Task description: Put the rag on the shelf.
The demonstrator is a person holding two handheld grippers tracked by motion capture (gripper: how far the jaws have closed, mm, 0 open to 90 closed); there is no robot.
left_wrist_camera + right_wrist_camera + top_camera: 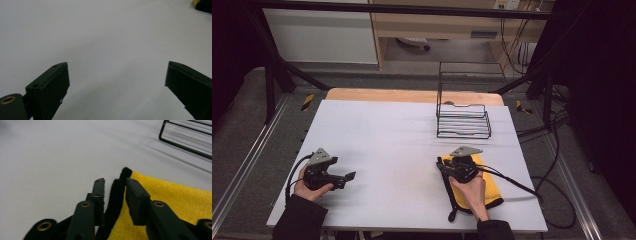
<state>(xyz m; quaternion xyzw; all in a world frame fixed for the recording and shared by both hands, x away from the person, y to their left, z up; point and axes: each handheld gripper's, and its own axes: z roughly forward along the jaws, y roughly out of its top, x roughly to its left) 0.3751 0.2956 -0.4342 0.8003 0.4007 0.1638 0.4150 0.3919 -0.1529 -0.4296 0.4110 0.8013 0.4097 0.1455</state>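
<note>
Nearest the camera we hold our right gripper [113, 183] low over the front right of the table, its jaws parted a little around the black trimmed edge of a yellow microfibre cloth [172, 200]. The black edge [117, 195] stands up between the two jaws, close to both, and we see a narrow gap on each side, so the pads do not press on it and the cloth is released. From the high view the cloth [492, 186] lies flat under our right hand [472, 192], near the table's front right corner, with its black trim running along its left side. Our left gripper [117, 75] rests at the front left of the white table [382, 135], well apart from the cloth, its jaws spread wide with bare tabletop between them. A black wire rack [463, 120] stands upright towards the far right of the table, beyond the cloth.
</note>
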